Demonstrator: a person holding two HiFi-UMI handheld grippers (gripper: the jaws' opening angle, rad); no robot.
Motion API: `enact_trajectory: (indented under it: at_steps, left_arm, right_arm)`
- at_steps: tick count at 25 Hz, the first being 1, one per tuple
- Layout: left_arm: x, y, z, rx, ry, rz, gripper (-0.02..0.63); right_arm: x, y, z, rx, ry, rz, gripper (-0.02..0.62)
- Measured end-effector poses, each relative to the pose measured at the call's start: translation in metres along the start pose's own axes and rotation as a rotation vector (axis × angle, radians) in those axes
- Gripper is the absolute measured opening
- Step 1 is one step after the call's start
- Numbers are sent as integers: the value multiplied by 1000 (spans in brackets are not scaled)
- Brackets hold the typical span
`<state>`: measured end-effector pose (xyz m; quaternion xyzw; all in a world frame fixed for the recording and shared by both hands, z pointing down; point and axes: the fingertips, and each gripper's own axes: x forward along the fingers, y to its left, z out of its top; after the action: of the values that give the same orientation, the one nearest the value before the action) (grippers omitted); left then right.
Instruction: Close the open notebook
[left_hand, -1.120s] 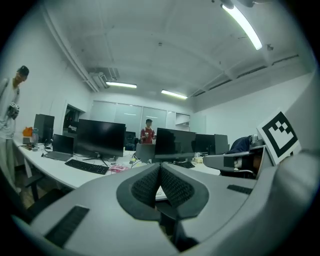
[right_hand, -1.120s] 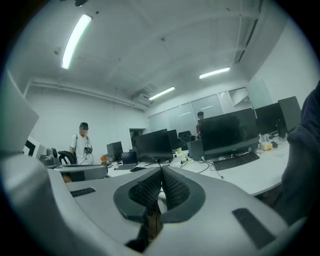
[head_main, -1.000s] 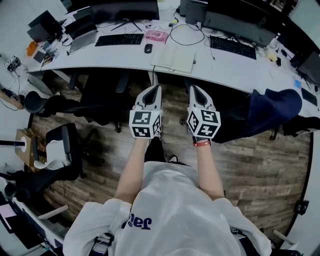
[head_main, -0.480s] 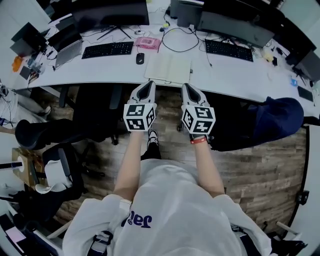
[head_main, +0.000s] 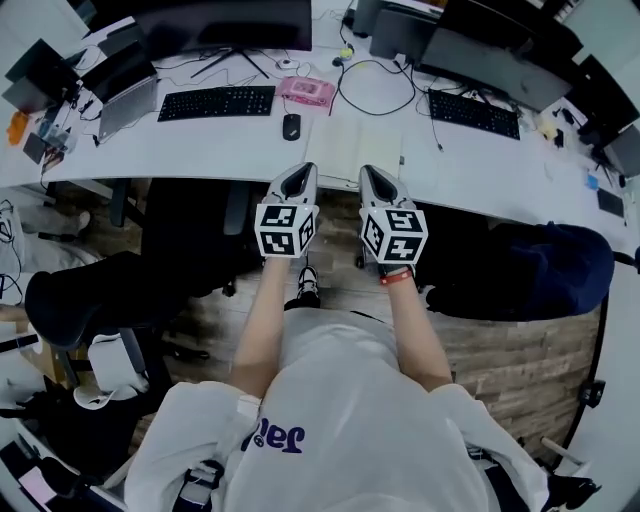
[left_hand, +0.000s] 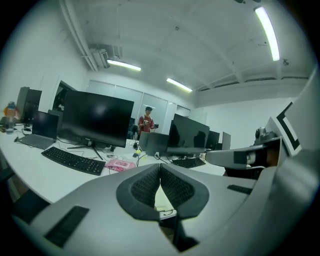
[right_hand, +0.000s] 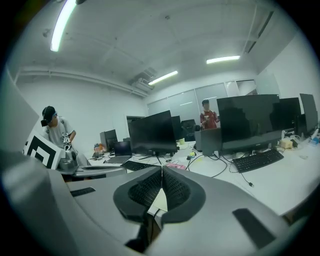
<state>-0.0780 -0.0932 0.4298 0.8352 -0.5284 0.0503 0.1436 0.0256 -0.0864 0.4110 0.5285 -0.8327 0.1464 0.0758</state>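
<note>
The open notebook (head_main: 352, 148) lies flat with pale pages on the white desk (head_main: 200, 150), just past the desk's front edge. Both grippers are held side by side, pointing at it. My left gripper (head_main: 304, 170) is shut, its tip at the desk edge by the notebook's near left corner. My right gripper (head_main: 369, 171) is shut too, its tip by the near right part. In the left gripper view the closed pads (left_hand: 147, 186) meet and a sliver of the notebook (left_hand: 161, 201) shows below them. The right gripper view shows the same notebook (right_hand: 160, 200) under its closed pads (right_hand: 175, 187). Neither gripper holds anything.
A mouse (head_main: 291, 126), black keyboard (head_main: 216, 102) and pink item (head_main: 306, 92) lie left of the notebook; a cable (head_main: 375, 85) and second keyboard (head_main: 473, 108) lie behind and right. Monitors (head_main: 225, 22) line the back. Office chairs (head_main: 190, 230) stand at the desk, one with a dark jacket (head_main: 545, 265).
Both grippers have moved forward together from over the wooden floor up to the desk's front edge, and the notebook now sits right before their tips. Jaws stayed shut.
</note>
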Motion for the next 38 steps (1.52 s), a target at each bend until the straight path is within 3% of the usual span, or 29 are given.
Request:
enact_trajectory:
  at_steps: [9,15,23,31,38]
  left_arm:
    - [44,74,-34,-63,98,-61,21]
    - [69,95,-58,-143,169,-108,29]
    - [120,115,-85,-160,267,-103,134]
    - [158,123,-113,-208,384,-102,193]
    - [178,120,-134,-268,455,-151,254]
  right_arm:
    - [80,21,-18,-10,64,-12,18]
    - [111,18,-39,-14,131,-14,20]
    - [164,-11,-51,-7,179,10,21]
    - [198,-41,-53,10,213,45,21]
    - [212,-52,-62,32,238,51,21]
